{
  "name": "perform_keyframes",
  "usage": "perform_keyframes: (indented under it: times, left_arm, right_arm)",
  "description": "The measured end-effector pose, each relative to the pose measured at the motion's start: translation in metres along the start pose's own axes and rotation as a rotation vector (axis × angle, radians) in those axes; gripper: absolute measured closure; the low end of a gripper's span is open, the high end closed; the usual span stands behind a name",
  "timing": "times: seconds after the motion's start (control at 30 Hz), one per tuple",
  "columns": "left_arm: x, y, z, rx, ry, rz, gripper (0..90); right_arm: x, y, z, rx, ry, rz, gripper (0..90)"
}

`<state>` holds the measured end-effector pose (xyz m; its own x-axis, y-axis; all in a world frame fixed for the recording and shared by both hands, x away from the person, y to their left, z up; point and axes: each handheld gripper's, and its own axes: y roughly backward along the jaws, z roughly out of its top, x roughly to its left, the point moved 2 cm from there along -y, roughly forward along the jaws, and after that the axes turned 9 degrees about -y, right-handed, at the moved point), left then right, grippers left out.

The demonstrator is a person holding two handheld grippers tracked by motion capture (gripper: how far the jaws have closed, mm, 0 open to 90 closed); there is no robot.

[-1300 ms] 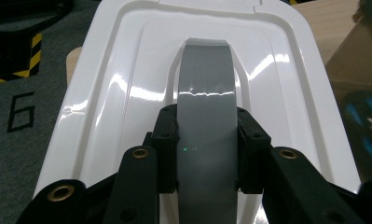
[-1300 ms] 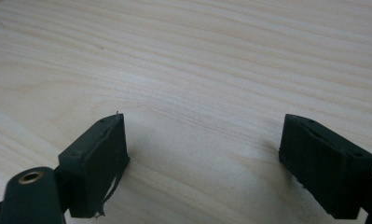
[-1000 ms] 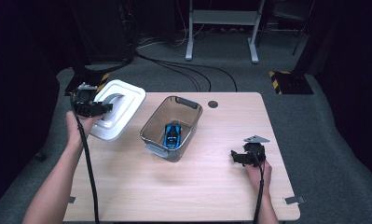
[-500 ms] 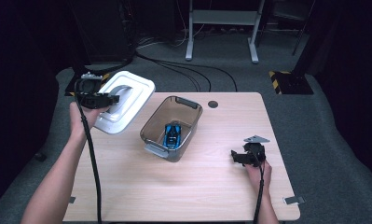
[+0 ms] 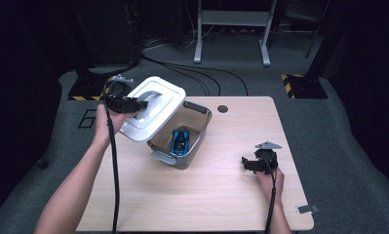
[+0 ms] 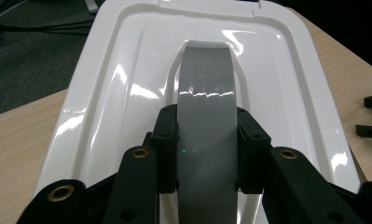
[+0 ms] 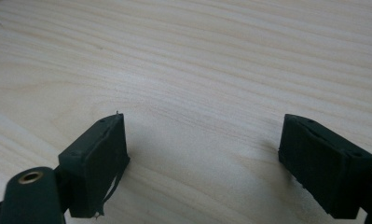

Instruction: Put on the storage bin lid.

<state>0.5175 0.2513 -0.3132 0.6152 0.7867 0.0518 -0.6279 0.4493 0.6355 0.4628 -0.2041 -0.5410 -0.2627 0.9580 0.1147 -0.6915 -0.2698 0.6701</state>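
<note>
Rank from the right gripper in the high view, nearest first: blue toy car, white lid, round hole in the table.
From the right gripper:
1. Blue toy car, inside the clear bin, to its left.
2. Round hole, at the table's far edge.
3. White lid, far left, held in the left gripper.

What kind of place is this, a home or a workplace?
Probably a lab or workshop: a bare wooden table on grey carpet, cables across the floor, a metal stand and striped hazard tape.
</note>
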Motion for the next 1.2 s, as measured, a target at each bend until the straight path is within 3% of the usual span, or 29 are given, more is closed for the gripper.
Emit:
perform_keyframes:
  times: [0.53, 0.87, 1.2]
  left_arm:
    - [-0.029, -0.046, 0.0, 0.059, -0.02, -0.075, 66.4]
    - [-0.04, -0.077, -0.008, 0.1, 0.02, -0.094, 66.3]
    - [-0.051, -0.093, -0.013, 0.107, 0.047, -0.111, 65.7]
  right_arm:
    - [0.0, 0.0, 0.0, 0.001, 0.0, 0.0, 14.4]
    - [0.0, 0.0, 0.0, 0.0, 0.0, 0.0, 14.4]
    - [0.0, 0.0, 0.0, 0.001, -0.001, -0.001, 14.4]
